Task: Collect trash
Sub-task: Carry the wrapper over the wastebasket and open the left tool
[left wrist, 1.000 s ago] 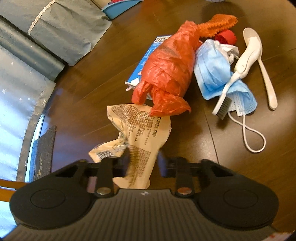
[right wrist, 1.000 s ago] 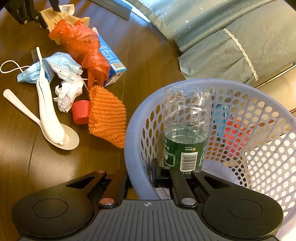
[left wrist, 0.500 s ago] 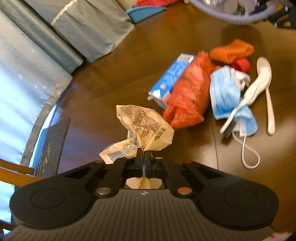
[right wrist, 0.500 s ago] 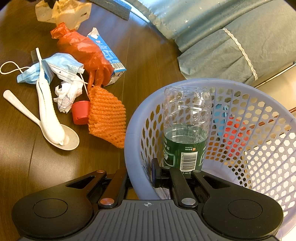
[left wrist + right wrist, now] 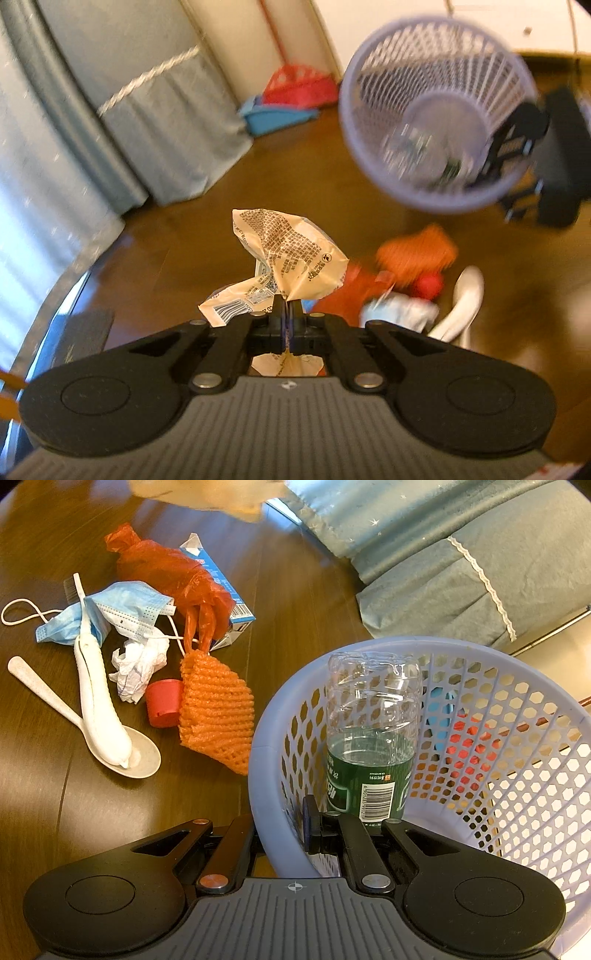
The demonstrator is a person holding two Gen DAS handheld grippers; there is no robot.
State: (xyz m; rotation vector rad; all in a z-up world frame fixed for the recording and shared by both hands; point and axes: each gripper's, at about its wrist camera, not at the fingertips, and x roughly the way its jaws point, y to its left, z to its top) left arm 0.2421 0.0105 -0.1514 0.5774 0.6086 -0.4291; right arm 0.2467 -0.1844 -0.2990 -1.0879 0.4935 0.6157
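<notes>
the wrapper is pinched in the left gripper; the basket, clamped at its rim by the right gripper, lies up and right

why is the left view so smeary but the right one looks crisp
Left wrist view: motion blur smears the basket and floor trash, while the wrapper pinched in the left tongs stays sharp. Right wrist view: bottle and basket rim are crisp; only the wrapper at the top edge blurs.
</notes>
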